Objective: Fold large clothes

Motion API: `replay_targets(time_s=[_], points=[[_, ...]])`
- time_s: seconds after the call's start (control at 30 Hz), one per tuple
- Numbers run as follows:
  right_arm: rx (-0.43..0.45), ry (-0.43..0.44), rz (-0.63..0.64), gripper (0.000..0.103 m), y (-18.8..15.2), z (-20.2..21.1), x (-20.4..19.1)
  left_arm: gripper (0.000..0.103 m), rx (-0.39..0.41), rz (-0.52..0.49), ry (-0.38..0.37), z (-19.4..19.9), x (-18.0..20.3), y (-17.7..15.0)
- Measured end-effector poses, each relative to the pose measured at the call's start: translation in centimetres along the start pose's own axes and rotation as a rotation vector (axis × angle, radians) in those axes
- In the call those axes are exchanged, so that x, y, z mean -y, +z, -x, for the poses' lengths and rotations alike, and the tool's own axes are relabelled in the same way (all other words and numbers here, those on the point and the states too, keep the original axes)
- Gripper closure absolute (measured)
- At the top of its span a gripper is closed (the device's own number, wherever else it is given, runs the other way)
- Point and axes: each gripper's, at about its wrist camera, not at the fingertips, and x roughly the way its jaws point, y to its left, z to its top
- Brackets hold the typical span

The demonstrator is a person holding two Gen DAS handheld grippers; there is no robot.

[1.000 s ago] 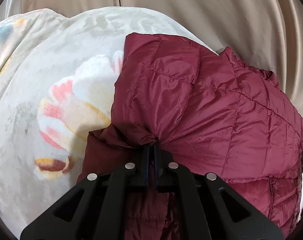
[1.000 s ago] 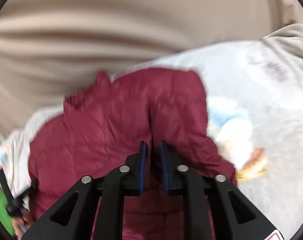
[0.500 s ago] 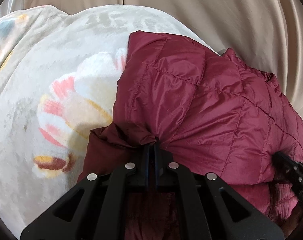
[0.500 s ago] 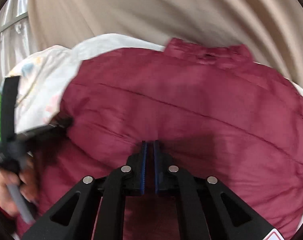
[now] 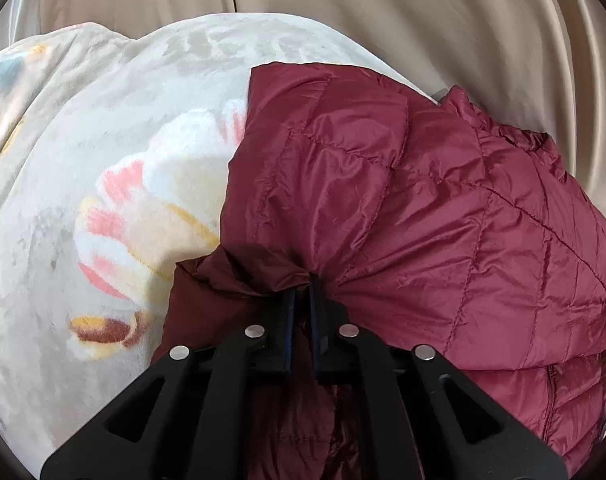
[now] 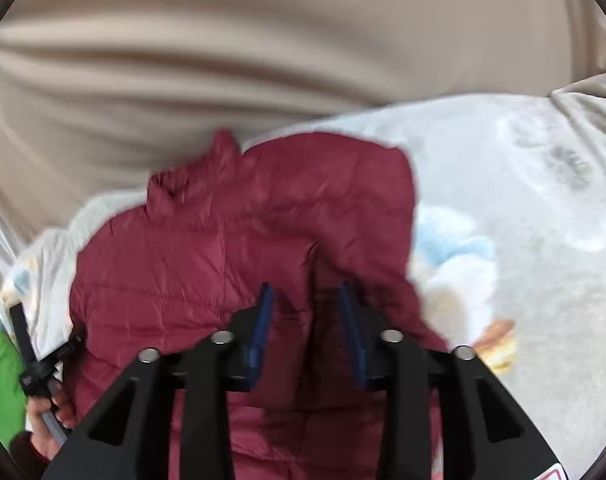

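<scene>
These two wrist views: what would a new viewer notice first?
First, the dark red quilted jacket, lying folded over on a pale fleece blanket printed with pastel shapes. The left gripper pinches a bunch of its fabric, while the right gripper is opening above it, gripping nothing. Beige curtains hang behind.

A maroon quilted jacket lies on the flowered fleece blanket.

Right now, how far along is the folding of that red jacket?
Partly done. One side of the jacket already lies folded over its middle on the blanket. The left gripper pinches a bunched edge; the right gripper is opening above the jacket, holding nothing. The final folds and flattening remain.
</scene>
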Motion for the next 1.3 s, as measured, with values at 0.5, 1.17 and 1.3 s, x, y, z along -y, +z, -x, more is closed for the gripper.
replay_targets(time_s=[0.5, 1.17, 1.3], points=[[0.061, -0.051, 0.027, 0.103, 0.5, -4.7, -0.3, 0.094, -0.004, -0.099, 0.089, -0.7, 2.3, 0.3], [-0.094, 0.095, -0.088, 0.044, -21.9, 18.9, 9.6, 0.028, -0.213, 0.033, -0.227, 15.2, -10.3, -12.4], [-0.121, 0.135, -0.122, 0.043, -24.3, 18.2, 8.3, 0.028, -0.213, -0.013, -0.215, 15.8, -8.9, -14.8]])
